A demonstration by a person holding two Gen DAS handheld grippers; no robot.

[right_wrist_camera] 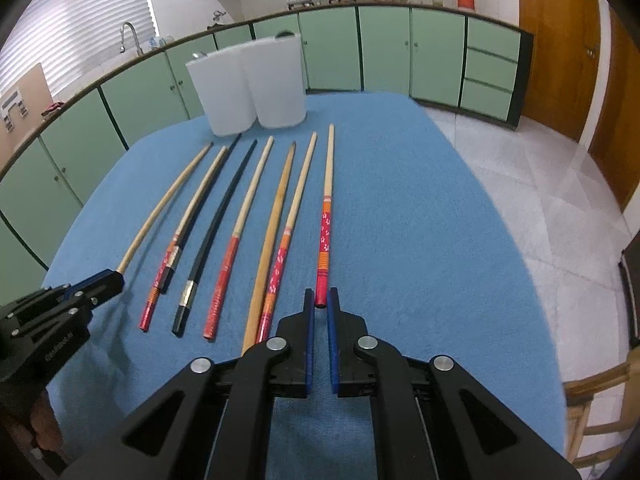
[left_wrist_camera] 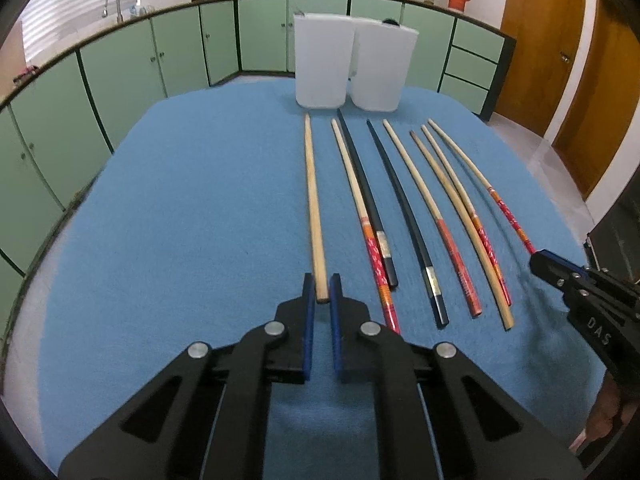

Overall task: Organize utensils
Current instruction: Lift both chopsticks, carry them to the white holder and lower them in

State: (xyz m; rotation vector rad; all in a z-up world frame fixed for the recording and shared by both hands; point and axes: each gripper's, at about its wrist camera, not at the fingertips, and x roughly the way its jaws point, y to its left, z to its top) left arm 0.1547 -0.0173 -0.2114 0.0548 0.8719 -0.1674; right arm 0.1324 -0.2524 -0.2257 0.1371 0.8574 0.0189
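Several chopsticks lie side by side on a blue cloth (left_wrist_camera: 180, 220). My left gripper (left_wrist_camera: 321, 280) is shut on the near end of a plain wooden chopstick (left_wrist_camera: 314, 200), the leftmost of the row. In the right wrist view, my right gripper (right_wrist_camera: 320, 294) is shut on the red end of a red-handled flowered chopstick (right_wrist_camera: 326, 220), the rightmost one. Each gripper also shows in the other's view: the right gripper (left_wrist_camera: 538, 260) and the left gripper (right_wrist_camera: 114, 278). Between them lie two black chopsticks (left_wrist_camera: 400, 200) and more red-handled and plain ones. Both held chopsticks still rest along the cloth.
Two white plastic containers (left_wrist_camera: 320, 64) (left_wrist_camera: 382, 68) stand upright at the far end of the cloth, just past the chopstick tips. Green cabinets (left_wrist_camera: 120, 80) curve behind the table. Tiled floor (right_wrist_camera: 540, 180) and a wooden chair (right_wrist_camera: 592, 400) lie to the right.
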